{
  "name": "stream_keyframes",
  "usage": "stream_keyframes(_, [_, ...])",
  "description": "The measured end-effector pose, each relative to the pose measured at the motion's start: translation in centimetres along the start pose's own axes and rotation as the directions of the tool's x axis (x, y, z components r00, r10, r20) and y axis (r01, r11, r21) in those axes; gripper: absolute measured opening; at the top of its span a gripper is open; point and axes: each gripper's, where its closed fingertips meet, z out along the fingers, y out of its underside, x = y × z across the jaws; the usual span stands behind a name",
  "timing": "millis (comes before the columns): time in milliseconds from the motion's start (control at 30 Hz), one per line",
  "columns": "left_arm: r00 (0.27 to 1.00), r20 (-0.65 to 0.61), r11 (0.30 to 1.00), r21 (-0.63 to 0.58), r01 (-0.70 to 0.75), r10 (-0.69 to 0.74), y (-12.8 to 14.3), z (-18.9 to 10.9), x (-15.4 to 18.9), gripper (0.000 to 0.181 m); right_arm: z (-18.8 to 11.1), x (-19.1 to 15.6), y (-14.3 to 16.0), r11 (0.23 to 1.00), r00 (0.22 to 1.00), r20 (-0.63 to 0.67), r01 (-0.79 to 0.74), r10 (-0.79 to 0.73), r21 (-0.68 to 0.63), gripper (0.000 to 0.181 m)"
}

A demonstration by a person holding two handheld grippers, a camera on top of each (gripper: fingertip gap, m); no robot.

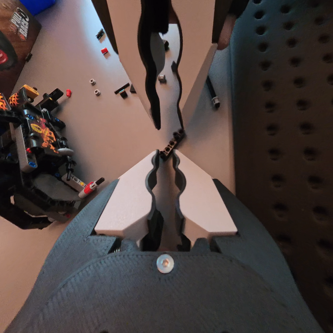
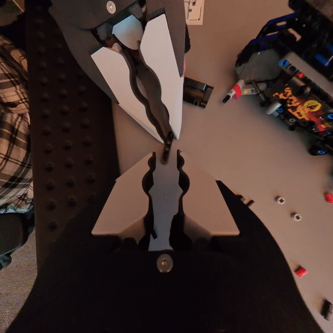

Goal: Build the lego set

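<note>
your left gripper (image 1: 165,153) fingers are clenched on one end of the black beam (image 1: 172,143), above the table (image 1: 108,126). your right gripper (image 2: 166,153) fingers are spread around its other end, not gripping. the truck model (image 1: 36,144) looks largely built; loose pieces (image 1: 97,92) remain unplaced.

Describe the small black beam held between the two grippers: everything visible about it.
The black beam is a short, narrow bar of plastic-looking material with a row of round holes along its length. It hangs above the pale table, tilted, bridging both tools. One end sits pinched between the fingertips of the left gripper. Its other end reaches between the tips of the right gripper, whose fingers stand apart on either side of it. Nothing else touches it.
</note>
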Motion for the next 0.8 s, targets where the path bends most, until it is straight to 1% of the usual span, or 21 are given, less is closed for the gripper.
stream_keyframes(67, [1.000, 0.014, 1.000, -0.010, -0.020, 0.020, -0.1, 0.2, 0.0, 0.008, 0.3, -0.2, 0.0, 1.000, 1.000, -0.002, -0.013, 0.013, 0.003, 0.022])
stream_keyframes(133, [1.000, -0.004, 1.000, -0.010, 0.018, -0.018, -0.1, 0.0, 0.2, 0.007, 0.1, -0.2, -0.7, 0.999, 1.000, -0.030, 0.002, -0.001, 0.046, 0.025])
stream_keyframes(167, [0.998, -0.012, 0.998, 0.002, 0.060, -0.059, -0.1, -0.2, 0.0, 0.007, -0.2, -0.1, -1.3, 0.996, 0.997, -0.073, 0.045, -0.039, 0.077, 0.028])
stream_keyframes(200, [0.993, -0.022, 0.993, 0.028, 0.116, -0.115, -0.3, -0.5, -0.3, 0.007, -0.5, 0.0, -2.1, 0.987, 0.985, -0.142, 0.117, -0.101, 0.106, 0.029])
stream_keyframes(233, [0.982, -0.046, 0.980, 0.070, 0.184, -0.181, -0.8, -1.0, -0.6, 0.007, -0.8, -0.1, -2.7, 0.975, 0.962, -0.214, 0.197, -0.172, 0.104, 0.028])
stream_keyframes(267, [0.964, -0.086, 0.959, 0.115, 0.259, -0.251, -1.5, -1.6, -0.8, 0.007, -0.8, -0.1, -2.9, 0.960, 0.928, -0.279, 0.273, -0.246, 0.060, 0.029])
stream_keyframes(300, [0.939, -0.136, 0.929, 0.154, 0.335, -0.316, -2.1, -2.2, -1.0, 0.007, -0.7, 0.2, -3.0, 0.937, 0.876, -0.353, 0.348, -0.330, -0.012, 0.030])
stream_keyframes(333, [0.909, -0.189, 0.896, 0.182, 0.405, -0.372, -2.7, -2.6, -1.1, 0.007, -0.6, 0.6, -3.1, 0.904, 0.806, -0.422, 0.416, -0.414, -0.092, 0.031])
stream_keyframes(367, [0.879, -0.230, 0.864, 0.200, 0.462, -0.417, -3.0, -3.0, -1.2, 0.006, -0.6, 0.8, -3.2, 0.869, 0.740, -0.466, 0.468, -0.485, -0.162, 0.029])
stream_keyframes(400, [0.854, -0.263, 0.837, 0.211, 0.506, -0.449, -3.3, -3.3, -1.3, 0.006, -0.5, 1.0, -3.5, 0.840, 0.685, -0.497, 0.500, -0.533, -0.211, 0.024])
stream_keyframes(433, [0.832, -0.296, 0.814, 0.219, 0.537, -0.470, -3.5, -3.6, -1.2, 0.006, -0.5, 1.3, -3.8, 0.819, 0.637, -0.528, 0.519, -0.561, -0.244, 0.014])
stream_keyframes(467, [0.815, -0.318, 0.797, 0.224, 0.561, -0.485, -3.7, -3.9, -1.3, 0.006, -0.7, 1.6, -4.1, 0.800, 0.591, -0.555, 0.535, -0.585, -0.273, 0.009])
stream_keyframes(533, [0.788, -0.340, 0.767, 0.233, 0.599, -0.513, -3.8, -4.2, -1.5, 0.006, -0.8, 1.8, -4.5, 0.768, 0.529, -0.581, 0.562, -0.619, -0.306, 0.007])
stream_keyframes(567, [0.775, -0.357, 0.754, 0.232, 0.614, -0.522, -3.8, -4.4, -1.5, 0.006, -0.8, 1.7, -4.6, 0.769, 0.530, -0.581, 0.561, -0.618, -0.307, 0.006])
stream_keyframes(600, [0.773, -0.362, 0.750, 0.236, 0.617, -0.522, -3.8, -4.4, -1.5, 0.006, -0.7, 1.7, -4.6, 0.781, 0.549, -0.576, 0.550, -0.605, -0.296, 0.006])
stream_keyframes(700, [0.800, -0.323, 0.766, 0.259, 0.589, -0.506, -4.0, -4.8, -1.6, 0.008, -0.8, 1.5, -4.9, 0.831, 0.629, -0.565, 0.514, -0.534, -0.213, 0.005])
stream_keyframes(800, [0.825, -0.312, 0.780, 0.290, 0.555, -0.471, -4.2, -5.8, -1.4, 0.008, -1.0, 0.8, -5.8, 0.896, 0.763, -0.509, 0.443, -0.400, -0.039, 0.006])
